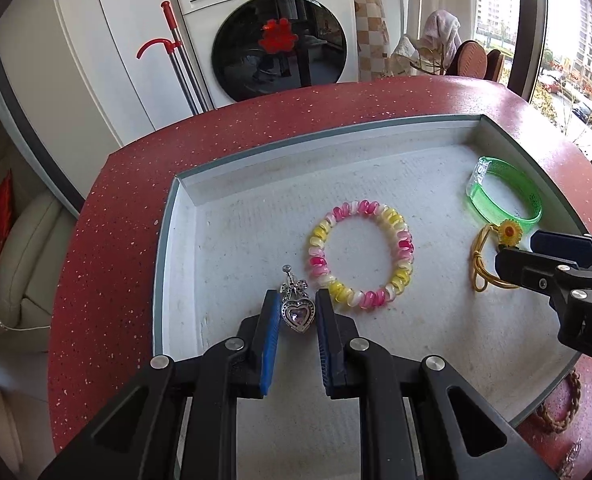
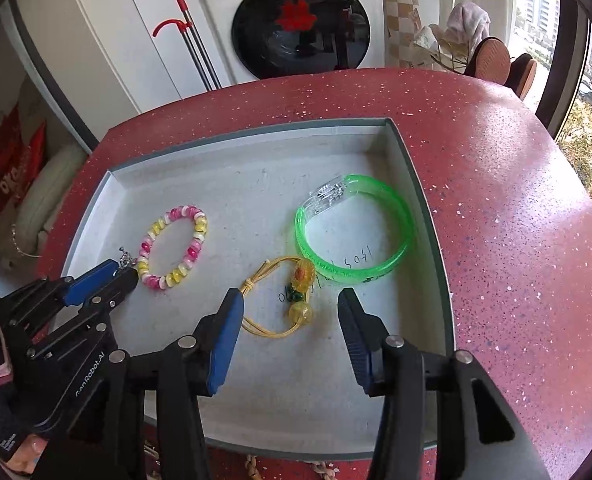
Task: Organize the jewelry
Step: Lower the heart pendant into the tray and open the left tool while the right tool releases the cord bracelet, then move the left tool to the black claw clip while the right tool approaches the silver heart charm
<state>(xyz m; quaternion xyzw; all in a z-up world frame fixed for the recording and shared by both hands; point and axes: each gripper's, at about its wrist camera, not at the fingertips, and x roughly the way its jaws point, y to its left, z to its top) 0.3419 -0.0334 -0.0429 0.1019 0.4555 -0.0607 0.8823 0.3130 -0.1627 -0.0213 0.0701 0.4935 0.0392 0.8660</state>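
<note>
With the left claw (image 1: 296, 312) clamped on the heart pendant (image 1: 297, 314) and the right claw (image 2: 290, 308) apart over the yellow hair tie (image 2: 272, 312), the small pendant risked slipping free inside the tray (image 2: 420, 184).

A red speckled desk (image 2: 496, 184) stands before a white washing machine (image 1: 264, 32) with a dark round door. A red-handled mop (image 1: 176, 52) leans on white cabinets (image 1: 96, 60). Daylight enters through windows (image 1: 576, 60) at right.
</note>
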